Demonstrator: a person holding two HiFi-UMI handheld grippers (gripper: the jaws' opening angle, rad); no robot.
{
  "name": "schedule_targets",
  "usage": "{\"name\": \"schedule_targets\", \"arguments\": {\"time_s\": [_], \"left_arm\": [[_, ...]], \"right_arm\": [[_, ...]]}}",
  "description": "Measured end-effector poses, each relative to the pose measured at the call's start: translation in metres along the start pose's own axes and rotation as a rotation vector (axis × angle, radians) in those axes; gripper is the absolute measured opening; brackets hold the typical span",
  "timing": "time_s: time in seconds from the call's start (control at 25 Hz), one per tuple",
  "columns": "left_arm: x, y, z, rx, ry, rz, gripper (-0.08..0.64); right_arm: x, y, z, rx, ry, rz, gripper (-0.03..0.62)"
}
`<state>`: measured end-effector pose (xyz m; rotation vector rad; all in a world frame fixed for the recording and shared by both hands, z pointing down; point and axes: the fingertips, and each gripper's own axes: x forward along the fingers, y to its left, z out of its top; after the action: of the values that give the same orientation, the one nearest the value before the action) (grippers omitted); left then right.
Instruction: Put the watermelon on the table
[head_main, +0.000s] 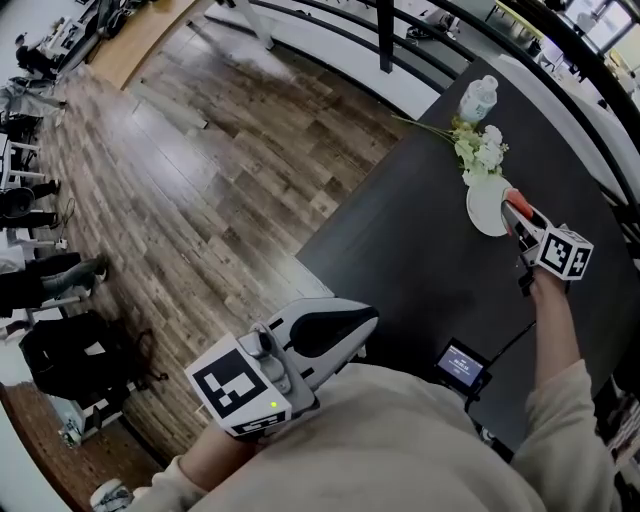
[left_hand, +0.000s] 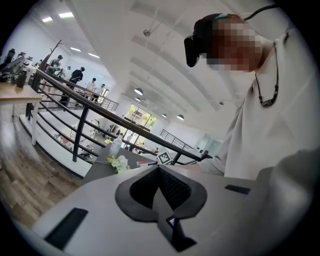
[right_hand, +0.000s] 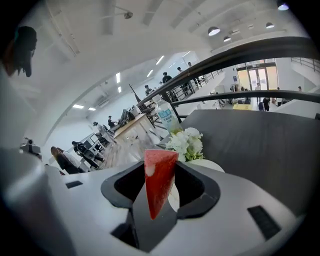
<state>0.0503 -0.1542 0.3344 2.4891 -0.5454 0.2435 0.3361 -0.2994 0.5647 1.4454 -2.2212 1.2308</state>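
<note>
A red wedge of watermelon (right_hand: 159, 182) stands upright between the jaws of my right gripper (right_hand: 161, 172), which is shut on it. In the head view this gripper (head_main: 514, 214) hangs over the dark table (head_main: 420, 240) at the right, with the watermelon (head_main: 519, 207) at the near edge of a white plate (head_main: 484, 212). My left gripper (head_main: 362, 320) is held close to my body at the bottom left, off the table's edge. Its pads (left_hand: 172, 187) meet along the middle with nothing between them.
White flowers (head_main: 478, 148) lie just beyond the plate, and a clear water bottle (head_main: 479, 98) stands at the table's far end. A small device with a lit screen (head_main: 462, 364) sits near the table's front edge. Wooden floor (head_main: 200, 200) lies to the left; a railing (right_hand: 240, 55) runs beyond the table.
</note>
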Motion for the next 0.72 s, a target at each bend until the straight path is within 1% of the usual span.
{"name": "schedule_targets", "arguments": {"time_s": [0.12,0.28,0.44,0.72], "left_arm": [[0.000,0.000,-0.002,-0.010,0.001,0.000,0.002],[-0.004,0.004,0.001,-0.045,-0.022,0.005,0.002],[-0.007,0.005,-0.001,-0.038,-0.012,0.015,0.002],[-0.011,0.010,-0.007,-0.057,-0.009,0.031,0.002]], "right_arm": [[0.007,-0.012,-0.009,-0.002,0.029,-0.019,0.196],[0.017,-0.024,-0.019,0.002,0.061,-0.045,0.196],[0.023,-0.034,-0.025,0.005,0.086,-0.068,0.196],[0.039,-0.050,-0.041,0.000,0.142,-0.105,0.196]]}}
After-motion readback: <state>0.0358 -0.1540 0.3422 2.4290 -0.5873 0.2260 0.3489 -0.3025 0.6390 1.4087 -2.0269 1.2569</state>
